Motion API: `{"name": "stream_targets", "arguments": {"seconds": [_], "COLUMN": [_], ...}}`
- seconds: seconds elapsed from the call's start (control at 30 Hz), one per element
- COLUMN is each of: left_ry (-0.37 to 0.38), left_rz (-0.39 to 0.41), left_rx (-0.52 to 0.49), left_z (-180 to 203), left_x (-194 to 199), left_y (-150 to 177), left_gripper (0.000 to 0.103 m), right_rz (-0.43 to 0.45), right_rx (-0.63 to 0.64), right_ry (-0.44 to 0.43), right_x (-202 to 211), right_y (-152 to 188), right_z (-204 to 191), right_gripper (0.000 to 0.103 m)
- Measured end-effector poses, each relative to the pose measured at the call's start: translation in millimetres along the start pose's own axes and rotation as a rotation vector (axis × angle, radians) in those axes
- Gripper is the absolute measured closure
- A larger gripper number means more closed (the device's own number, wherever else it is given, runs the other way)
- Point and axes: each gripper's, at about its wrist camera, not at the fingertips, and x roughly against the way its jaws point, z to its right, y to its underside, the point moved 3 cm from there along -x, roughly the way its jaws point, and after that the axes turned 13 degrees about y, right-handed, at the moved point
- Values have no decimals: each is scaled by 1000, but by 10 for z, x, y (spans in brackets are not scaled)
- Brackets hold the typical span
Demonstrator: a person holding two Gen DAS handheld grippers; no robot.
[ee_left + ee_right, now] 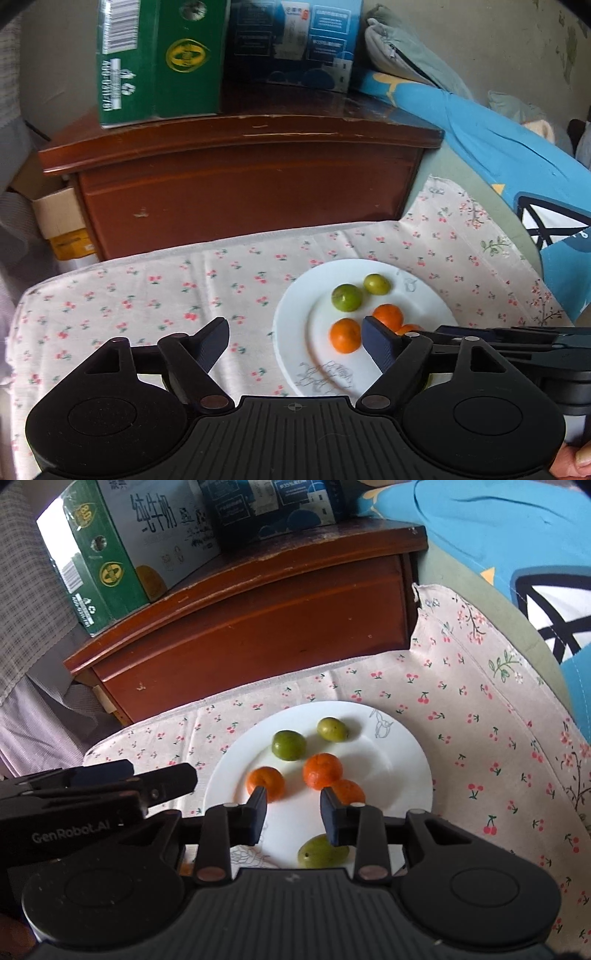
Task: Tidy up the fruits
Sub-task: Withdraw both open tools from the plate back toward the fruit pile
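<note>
Fruits lie on a white plate [399,775] that sits on a flowered cloth [480,738], toward the cloth's far right part, near the wooden cabinet [258,620]. Three small oranges [322,771] cluster at the plate's middle, two of them touching; two green fruits [289,745] lie toward the far rim, and a third green fruit [322,852] lies at the near rim.

All look small, round and light. The oranges probably give a little under pressure, so a gentle squeeze across the widest part should suit; the green ones look smooth and could roll or slip on the glossy plate.

The left gripper [295,343] hangs over the plate's left rim with jaws wide apart and empty. The right gripper [293,812] has jaws narrowly parted, nothing clamped, above the near green fruit.

Bare cloth left of the plate offers free room; the cabinet front closes off the far side, and the two grippers are close together.
</note>
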Motion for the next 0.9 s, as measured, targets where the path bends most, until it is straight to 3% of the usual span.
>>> {"name": "stream_targets", "arguments": {"seconds": [0.9], "left_ry": [-66], "left_rz": [-9], "left_rx": [153], "left_z": [-383], "left_x": [741], "left_y": [422], "left_gripper": [23], "right_rz": [-22], "right_rx": [26], "right_ry": [-45], "right_x": [407], "right_y": [341], "right_z": [-196], "right_gripper": [68]}}
